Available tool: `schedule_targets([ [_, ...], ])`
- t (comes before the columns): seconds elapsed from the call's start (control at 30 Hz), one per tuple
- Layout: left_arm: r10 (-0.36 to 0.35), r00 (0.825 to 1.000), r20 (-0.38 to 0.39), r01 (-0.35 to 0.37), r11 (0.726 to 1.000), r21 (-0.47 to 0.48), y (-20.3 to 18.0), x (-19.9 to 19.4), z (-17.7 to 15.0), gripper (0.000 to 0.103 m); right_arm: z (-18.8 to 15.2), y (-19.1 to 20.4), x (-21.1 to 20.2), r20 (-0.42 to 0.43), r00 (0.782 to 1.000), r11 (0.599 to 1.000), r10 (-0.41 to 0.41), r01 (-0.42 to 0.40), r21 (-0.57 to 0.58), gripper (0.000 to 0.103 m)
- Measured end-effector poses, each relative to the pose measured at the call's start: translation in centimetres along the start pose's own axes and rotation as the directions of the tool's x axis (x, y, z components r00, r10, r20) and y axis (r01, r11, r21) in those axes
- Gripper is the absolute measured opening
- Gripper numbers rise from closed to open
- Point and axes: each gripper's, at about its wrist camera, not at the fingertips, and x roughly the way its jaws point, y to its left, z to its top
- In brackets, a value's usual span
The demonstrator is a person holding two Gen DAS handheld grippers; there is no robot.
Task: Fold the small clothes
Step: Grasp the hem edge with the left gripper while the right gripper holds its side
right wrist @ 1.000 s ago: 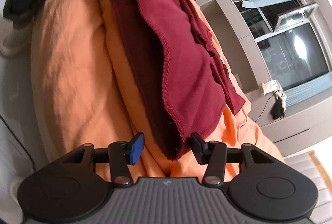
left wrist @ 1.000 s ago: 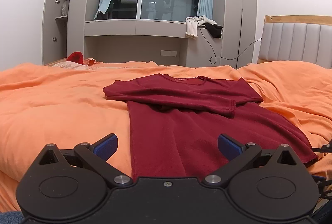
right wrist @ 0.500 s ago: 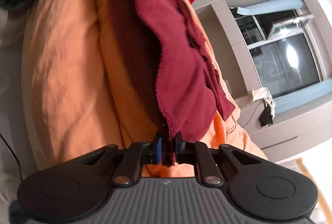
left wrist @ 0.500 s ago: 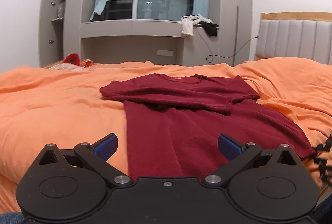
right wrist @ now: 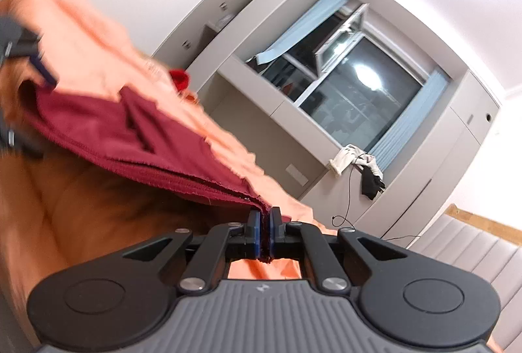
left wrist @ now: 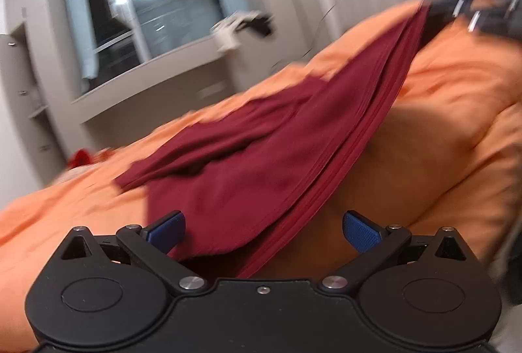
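Right gripper (right wrist: 265, 233): jaws were clenched on one corner of the dark red shirt (left wrist: 261, 157), with the hem edge pinched between the blue pads (right wrist: 255, 230). From that corner the fabric rose clear of the orange duvet (left wrist: 456, 111) and hung as a taut, slanted sheet; layered hem edges showed along its lower side.

Left gripper (left wrist: 262, 230): jaws stood wide apart, grasping nothing. The opposite hem corner of the shirt lay between its blue pads (left wrist: 362, 232), closer to the left one; contact could not be told. In the right wrist view this gripper appeared only as a blurred dark shape at the far left edge.

The rest of the shirt, sleeves folded across the chest, lay on the duvet toward the window (right wrist: 359, 95). The left wrist view was tilted and motion-blurred; the right gripper showed there at upper right, smeared, at the raised end of the fabric.

A white and black garment (right wrist: 359, 167) hung from the ledge below the window. A small red item (right wrist: 179, 78) sat at the far side of the bed.
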Motion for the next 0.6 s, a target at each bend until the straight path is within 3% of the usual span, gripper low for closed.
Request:
schedule_targets([
  [0.1,0.125,0.988,-0.089,-0.128,0.991,-0.026,0.7,1.7,-0.2,0.102,-0.2,-0.7,0.0,0.003,1.000,1.000,-0.017,0.017,0.019,0.005],
  [0.17,0.161,0.981,-0.112,-0.169,0.983,-0.066,1.5,1.8,-0.2,0.102,-0.5,-1.0,-0.1,-0.002,1.000,0.999,-0.022,0.022,0.033,0.005],
  [0.27,0.178,0.979,-0.096,-0.187,0.978,-0.095,2.1,1.3,-0.1,0.096,-1.1,-0.8,-0.8,-0.019,1.000,0.999,-0.025,0.025,0.048,0.005],
  [0.4,0.208,0.977,-0.050,-0.209,0.978,-0.018,0.8,0.5,-0.2,0.094,-1.9,0.1,-2.2,-0.039,0.999,0.998,-0.022,0.024,0.052,0.005],
  [0.5,0.206,0.978,-0.026,-0.205,0.978,0.029,-0.1,0.0,-0.2,0.084,-2.1,0.1,-2.5,-0.048,0.999,0.999,-0.017,0.019,0.049,0.005],
  [0.6,0.208,0.978,-0.019,-0.207,0.977,0.048,-0.4,-0.2,0.0,0.060,-2.2,0.2,-2.6,-0.054,0.998,0.999,-0.013,0.015,0.043,0.005],
])
